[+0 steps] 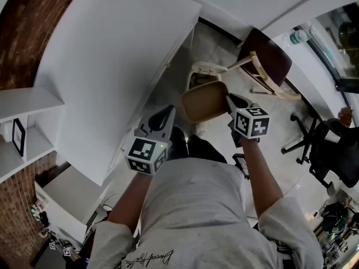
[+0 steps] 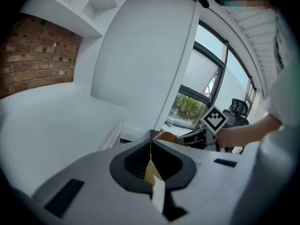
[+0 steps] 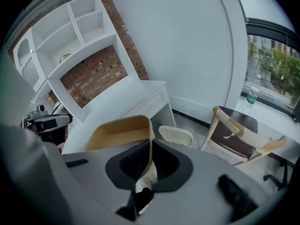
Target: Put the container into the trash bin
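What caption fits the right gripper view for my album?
Right gripper pinching the rim of the tan container, cream trash bin just beyond.

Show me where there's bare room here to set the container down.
Bare: the white desk top left of the trash bin, and a floor strip between bin and wooden chair. Crowded: the right, with chair legs and an office chair.

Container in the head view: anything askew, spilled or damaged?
Nothing stands out. The container is held in the air, the left tool and the right tool each shut on an opposite wall. It looks empty and intact; no spill shows.
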